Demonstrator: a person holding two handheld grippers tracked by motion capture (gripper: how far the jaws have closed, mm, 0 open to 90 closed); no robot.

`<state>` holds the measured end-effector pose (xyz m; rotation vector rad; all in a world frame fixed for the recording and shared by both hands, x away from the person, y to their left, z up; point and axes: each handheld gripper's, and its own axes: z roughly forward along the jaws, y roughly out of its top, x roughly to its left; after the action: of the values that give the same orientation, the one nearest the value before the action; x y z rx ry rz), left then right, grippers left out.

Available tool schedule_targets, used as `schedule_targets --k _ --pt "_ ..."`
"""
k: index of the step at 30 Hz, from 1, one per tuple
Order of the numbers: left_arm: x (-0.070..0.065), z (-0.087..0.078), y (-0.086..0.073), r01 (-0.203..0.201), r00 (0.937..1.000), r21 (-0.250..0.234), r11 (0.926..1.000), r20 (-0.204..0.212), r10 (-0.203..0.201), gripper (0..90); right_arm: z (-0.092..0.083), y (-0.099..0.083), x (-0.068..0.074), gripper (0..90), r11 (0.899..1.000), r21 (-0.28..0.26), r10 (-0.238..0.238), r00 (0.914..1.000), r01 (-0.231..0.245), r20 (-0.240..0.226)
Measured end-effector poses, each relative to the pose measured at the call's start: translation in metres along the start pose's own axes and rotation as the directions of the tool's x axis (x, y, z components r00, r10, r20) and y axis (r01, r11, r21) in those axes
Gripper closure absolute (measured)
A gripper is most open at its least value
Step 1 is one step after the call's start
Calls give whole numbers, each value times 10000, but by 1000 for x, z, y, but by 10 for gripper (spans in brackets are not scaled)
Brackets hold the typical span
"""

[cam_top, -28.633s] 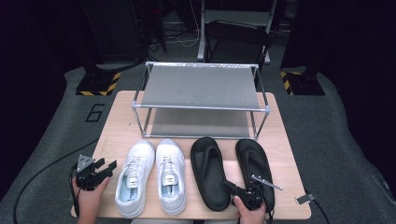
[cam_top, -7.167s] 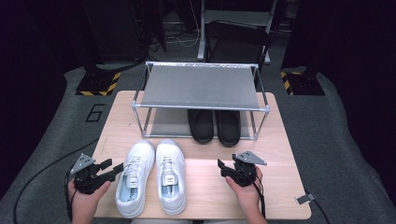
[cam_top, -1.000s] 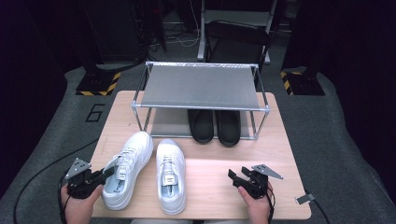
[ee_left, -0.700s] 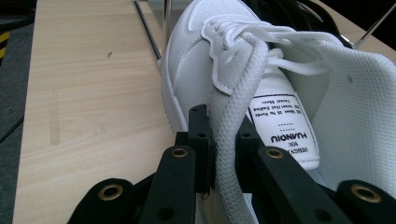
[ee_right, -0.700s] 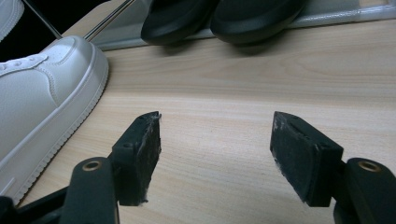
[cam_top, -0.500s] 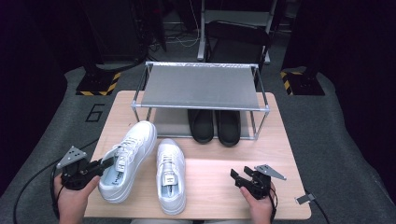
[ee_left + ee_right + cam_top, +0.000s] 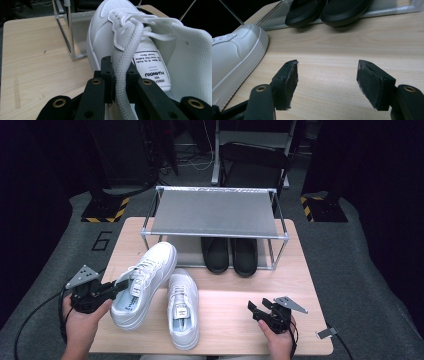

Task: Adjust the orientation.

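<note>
Wood table [image 7: 235, 295] on grey carpet [image 7: 360, 250], dark room.

Lab: dark equipment racks [image 7: 125, 150], hazard-taped floor [image 7: 105, 210].

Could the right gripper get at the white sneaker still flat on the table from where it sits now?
Probably yes. The right gripper is open, holds nothing, and only bare table lies between it and the flat sneaker. The left gripper holds the other sneaker off to the far side.
</note>
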<state>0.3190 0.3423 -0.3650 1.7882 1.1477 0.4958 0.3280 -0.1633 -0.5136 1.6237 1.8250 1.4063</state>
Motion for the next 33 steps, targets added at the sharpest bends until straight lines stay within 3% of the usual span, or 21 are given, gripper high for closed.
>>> schedule_targets --k 33 --pt "-21 -1 40 -619 9962 6 9981 610 618 820 1 -3 -3 331 9999 7 126 9999 -126 0"
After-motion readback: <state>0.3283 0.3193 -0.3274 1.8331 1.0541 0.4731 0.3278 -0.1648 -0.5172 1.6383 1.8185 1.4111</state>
